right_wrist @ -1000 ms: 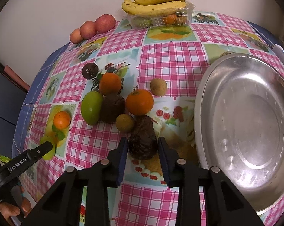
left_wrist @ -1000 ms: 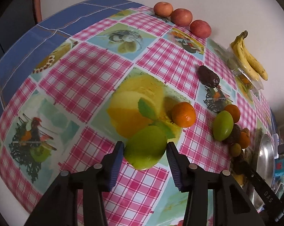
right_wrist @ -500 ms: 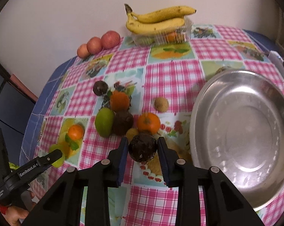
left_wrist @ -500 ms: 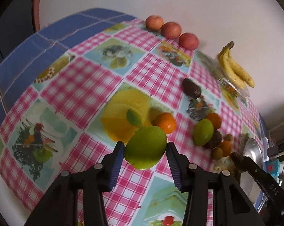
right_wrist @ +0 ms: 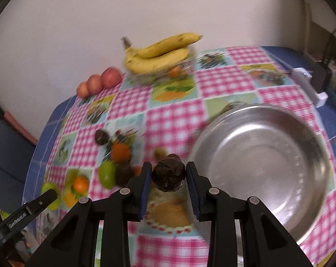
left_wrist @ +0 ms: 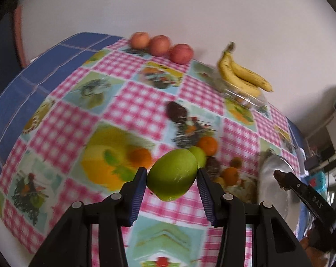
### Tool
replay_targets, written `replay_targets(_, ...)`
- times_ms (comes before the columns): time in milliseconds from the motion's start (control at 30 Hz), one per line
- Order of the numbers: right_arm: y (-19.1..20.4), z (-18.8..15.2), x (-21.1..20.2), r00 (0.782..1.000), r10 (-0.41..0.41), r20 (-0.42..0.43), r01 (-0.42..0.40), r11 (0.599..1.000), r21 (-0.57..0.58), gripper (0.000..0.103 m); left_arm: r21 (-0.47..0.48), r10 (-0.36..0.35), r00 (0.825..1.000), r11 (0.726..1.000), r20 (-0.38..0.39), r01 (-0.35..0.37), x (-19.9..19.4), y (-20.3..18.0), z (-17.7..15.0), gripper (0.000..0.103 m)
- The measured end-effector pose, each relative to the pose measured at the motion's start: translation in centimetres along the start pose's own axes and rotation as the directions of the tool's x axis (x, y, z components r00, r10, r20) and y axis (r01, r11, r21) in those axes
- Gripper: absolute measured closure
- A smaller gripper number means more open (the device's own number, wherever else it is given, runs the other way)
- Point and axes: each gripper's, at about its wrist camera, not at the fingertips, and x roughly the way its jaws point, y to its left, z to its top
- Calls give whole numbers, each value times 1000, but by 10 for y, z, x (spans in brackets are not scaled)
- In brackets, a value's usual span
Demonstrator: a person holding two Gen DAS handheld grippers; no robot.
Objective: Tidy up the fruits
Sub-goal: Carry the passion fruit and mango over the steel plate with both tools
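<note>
**Two fruits aloft, bowl waiting on the right**

Far left, on the desk under a glossy pink-checked oilcloth: three smooth reddish apples in a row against the wall. Near them, the left gripper, fingers narrowed onto a round, waxy green fruit, held clear above the cloth. Risk here: a slick, curved skin pinched only at its sides, liable to roll or squirt out under a tilt or jolt, then to drop among the loose fruit below.

Toward the middle: a cluster of oranges, a second green fruit and dark wrinkled ones, close enough to be scattered by a falling piece. Further back, curved, speckled bananas atop a clear plastic tub.

Right of centre: the right gripper, fingers closed on a dark, shrivelled, bumpy fruit, lifted beside the rim. Soft-looking flesh, so possibly bruised by a hard squeeze.

Far right: a wide, shiny steel bowl, empty, shallow and smooth; a release from too high could bounce fruit back out.
</note>
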Motion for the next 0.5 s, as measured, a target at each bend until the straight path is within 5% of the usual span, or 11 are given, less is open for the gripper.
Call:
replay_targets(267,-79,15,-14,985,-174,16,169,972,162,70,157,-70,996,985,-59,79,22,-82,-3,54)
replay_targets(500,-114,20,-21,982,-188,22,177,954,244,70,312,-141,983,934,-118,171,49,-158,-20,54)
